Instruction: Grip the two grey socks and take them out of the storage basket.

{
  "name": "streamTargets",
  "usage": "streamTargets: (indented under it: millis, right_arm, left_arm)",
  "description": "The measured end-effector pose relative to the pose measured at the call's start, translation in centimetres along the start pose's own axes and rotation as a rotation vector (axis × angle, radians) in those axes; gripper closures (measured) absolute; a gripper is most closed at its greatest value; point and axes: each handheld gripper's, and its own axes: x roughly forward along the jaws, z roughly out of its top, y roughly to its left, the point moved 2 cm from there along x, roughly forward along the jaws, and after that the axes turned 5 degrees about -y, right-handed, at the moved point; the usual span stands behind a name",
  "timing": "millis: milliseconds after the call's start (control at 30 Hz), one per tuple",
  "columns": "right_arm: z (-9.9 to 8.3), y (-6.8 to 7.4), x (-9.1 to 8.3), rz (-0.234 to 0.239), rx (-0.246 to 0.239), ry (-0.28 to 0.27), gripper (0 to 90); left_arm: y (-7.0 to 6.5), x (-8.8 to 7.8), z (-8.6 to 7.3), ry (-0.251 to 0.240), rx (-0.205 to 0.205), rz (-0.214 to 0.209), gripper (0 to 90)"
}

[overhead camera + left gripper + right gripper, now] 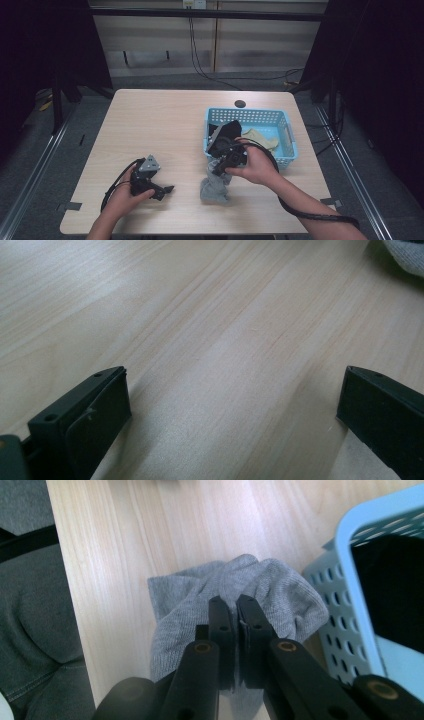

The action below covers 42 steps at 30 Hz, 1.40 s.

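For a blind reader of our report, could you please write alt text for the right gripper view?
The right gripper, jaws shut, pinches a grey sock that lies crumpled on a light wooden table. A light blue perforated basket stands at the right edge, with something black inside it.

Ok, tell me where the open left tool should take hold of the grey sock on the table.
Take the grey sock at its flat lower end nearest the table edge, coming in level from the left tool. That end lies free, while the right tool is shut on the bunched upper part.
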Motion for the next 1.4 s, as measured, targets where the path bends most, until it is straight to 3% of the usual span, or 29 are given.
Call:
streamTargets:
  millis: [233, 367, 400, 500, 533, 833, 867, 1100, 1400]
  right_arm:
    - [-0.1, 0.0, 0.9, 0.0, -0.021, 0.015, 85.9]
    - [-0.2, 0.0, 1.1, 0.003, 0.007, 0.014, 84.8]
    - [-0.3, -0.3, 1.1, 0.009, -0.017, 0.013, 82.2]
    - [-0.3, -0.3, 1.1, 0.008, 0.003, 0.009, 76.1]
    - [-0.4, -0.1, 1.0, 0.011, 0.03, 0.008, 70.6]
    - [-1.1, 0.2, 0.0, 0.001, 0.044, -0.007, 54.1]
    - [-1.5, 0.2, -0.4, -0.003, 0.025, -0.003, 50.9]
    - [-2.9, 0.1, -1.0, -0.023, 0.051, -0.024, 42.3]
    - [-6.7, -0.5, -1.3, -0.053, 0.093, -0.053, 33.7]
  left_arm:
    - [0.0, 0.0, 0.0, 0.0, 0.0, 0.0, 0.0]
    - [0.0, 0.0, 0.0, 0.0, 0.0, 0.0, 0.0]
    - [0.0, 0.0, 0.0, 0.0, 0.0, 0.0, 0.0]
    - [0.0, 0.0, 0.0, 0.0, 0.0, 0.0, 0.0]
    - [0.0, 0.0, 0.0, 0.0, -0.005, -0.003, 0.0]
    - [0.0, -0.1, -0.1, 0.008, 0.003, -0.006, 0.0]
    - [0.0, -0.1, 0.0, 0.007, 0.004, -0.006, 0.0]
    - [0.0, -0.1, 0.0, 0.008, 0.004, -0.006, 0.0]
    - [0.0, -0.1, 0.0, 0.007, 0.004, -0.005, 0.0]
